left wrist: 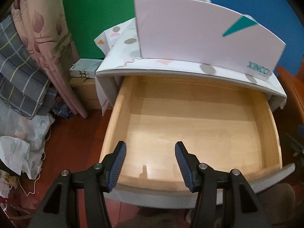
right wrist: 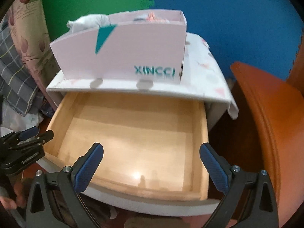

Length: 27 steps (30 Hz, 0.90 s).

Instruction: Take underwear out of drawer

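Left gripper point(left wrist: 150, 148) fingers stand partly apart; right gripper point(right wrist: 151, 150) fingers spread wide, both empty.

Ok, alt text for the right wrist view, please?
An open wooden drawer shows only its bare bottom, with the right gripper open and empty above its front edge. A pink box with white cloth inside sits on the cabinet top.

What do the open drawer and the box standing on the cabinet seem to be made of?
Drawer: probably light wood or wood-look laminate, with faint grain and a glossy glare on its floor. Box: likely matte pale pink cardboard, with thin flat walls and printed teal lettering.
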Available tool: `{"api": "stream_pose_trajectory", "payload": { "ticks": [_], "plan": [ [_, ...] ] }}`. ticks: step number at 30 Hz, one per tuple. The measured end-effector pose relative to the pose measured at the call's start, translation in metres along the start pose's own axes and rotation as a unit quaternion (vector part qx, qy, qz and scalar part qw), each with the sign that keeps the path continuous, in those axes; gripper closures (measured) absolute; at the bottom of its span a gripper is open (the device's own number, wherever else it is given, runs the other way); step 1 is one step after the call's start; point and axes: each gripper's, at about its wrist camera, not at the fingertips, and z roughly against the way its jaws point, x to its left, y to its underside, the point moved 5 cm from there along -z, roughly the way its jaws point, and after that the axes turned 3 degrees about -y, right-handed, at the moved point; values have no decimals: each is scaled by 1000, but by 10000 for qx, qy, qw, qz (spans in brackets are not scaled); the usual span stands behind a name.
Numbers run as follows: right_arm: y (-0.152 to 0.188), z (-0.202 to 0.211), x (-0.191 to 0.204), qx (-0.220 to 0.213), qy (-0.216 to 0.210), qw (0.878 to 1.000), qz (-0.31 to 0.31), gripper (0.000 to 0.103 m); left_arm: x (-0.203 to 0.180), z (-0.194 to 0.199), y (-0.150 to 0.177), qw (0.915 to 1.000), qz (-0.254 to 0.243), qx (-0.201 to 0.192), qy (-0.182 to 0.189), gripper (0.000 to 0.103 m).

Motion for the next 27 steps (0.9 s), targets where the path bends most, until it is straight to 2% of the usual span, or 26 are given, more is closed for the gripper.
{"api": "stream_pose_trajectory", "payload": {
  "ticks": [12, 19, 27],
  "plan": [
    [11, -10, 14, 16, 88, 9995, 298, 3, -13, 6, 3, 9998, -172, -116, -81, 48],
    [12, -13, 10, 89, 41, 9998, 182, 3, -16, 9, 4, 9995, -225, -182, -124, 48],
    [11, -13, 15, 94, 184, 9993, 310, 3, -17, 8, 4, 9994, -234, -199, -139, 48]
  ]
}}
